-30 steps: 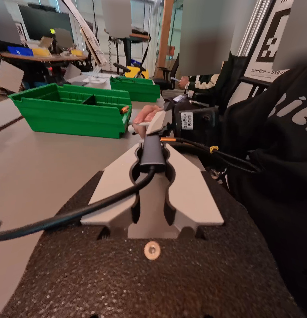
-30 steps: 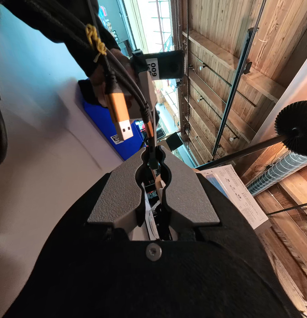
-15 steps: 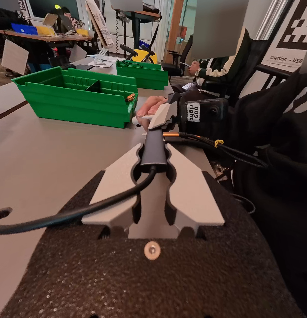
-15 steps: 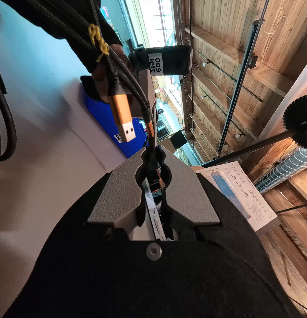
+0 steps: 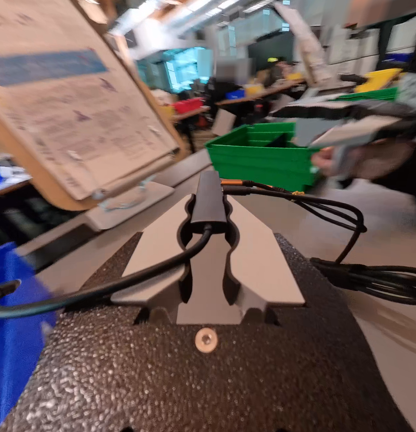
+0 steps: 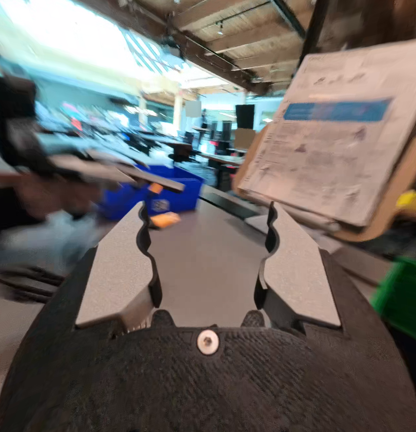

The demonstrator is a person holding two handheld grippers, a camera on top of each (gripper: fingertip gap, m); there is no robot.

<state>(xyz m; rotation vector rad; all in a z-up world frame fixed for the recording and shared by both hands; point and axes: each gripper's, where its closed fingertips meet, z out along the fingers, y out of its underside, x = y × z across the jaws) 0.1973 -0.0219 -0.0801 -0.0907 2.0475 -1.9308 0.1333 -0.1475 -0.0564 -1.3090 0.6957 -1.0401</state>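
Note:
My left gripper (image 5: 208, 198) is shut on a dark grey USB hub (image 5: 209, 198), whose thick black lead (image 5: 137, 278) trails off to the left. An orange-ended plug (image 5: 232, 181) on a thin black cable (image 5: 330, 210) sits in the hub's right side; the cable loops over the table to a bundle (image 5: 377, 282) at right. My right gripper (image 6: 207, 210) is open and empty above the grey table (image 6: 207, 268). It also shows in the left wrist view (image 5: 337, 138), blurred, in front of the green bin. The left gripper shows blurred in the right wrist view (image 6: 132, 175), with an orange plug (image 6: 165, 219) below it.
A green divided bin (image 5: 260, 159) stands beyond the hub. A blue bin (image 6: 174, 191) stands at the far left, also showing in the left wrist view (image 5: 13, 327). A tilted board with a printed sheet (image 5: 69, 117) stands on a stand at the table's back. Both views are motion-blurred.
My right gripper has let go of the thin cable, opened and swung away level with the table. The orange plug now sits in the hub. My left gripper has turned left with the hub.

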